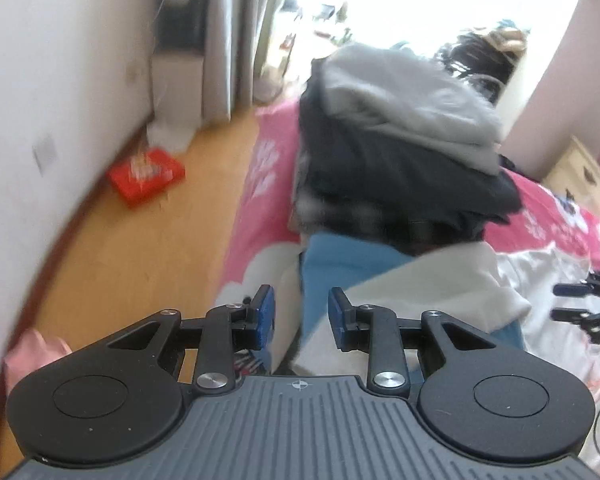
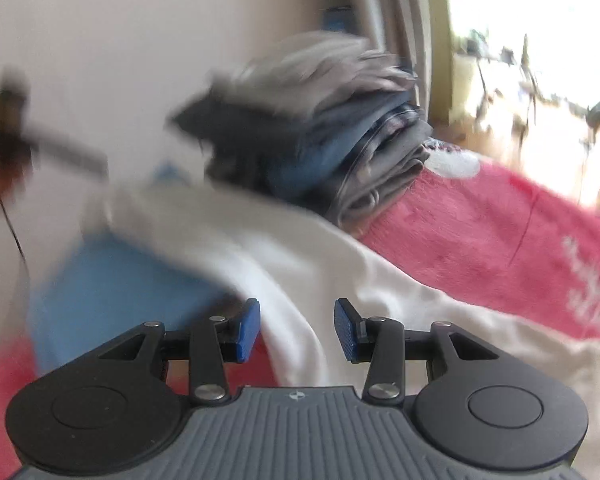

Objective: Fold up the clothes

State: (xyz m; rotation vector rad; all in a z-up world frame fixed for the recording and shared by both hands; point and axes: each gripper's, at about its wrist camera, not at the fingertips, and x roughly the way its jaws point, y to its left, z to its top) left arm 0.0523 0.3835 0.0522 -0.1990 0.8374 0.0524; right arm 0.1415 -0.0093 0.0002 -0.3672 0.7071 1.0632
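Note:
A blue and white garment (image 1: 383,280) lies spread on the pink bed cover (image 1: 260,200), in front of a stack of folded clothes (image 1: 399,152). My left gripper (image 1: 301,316) hangs over the garment's blue part, its blue pads apart and nothing pinched between them. At the right edge of this view my right gripper (image 1: 571,302) shows with its fingers apart. In the right wrist view the right gripper (image 2: 298,330) stands open over the white cloth (image 2: 300,264). The blue part (image 2: 112,288) lies to its left, and the blurred stack (image 2: 319,132) lies behind.
The wooden floor (image 1: 148,248) runs along the bed's left side, with a red box (image 1: 146,176) by the white wall. Grey curtains (image 1: 236,32) and a bright window stand behind the stack. A pale cabinet (image 1: 579,172) sits at the far right.

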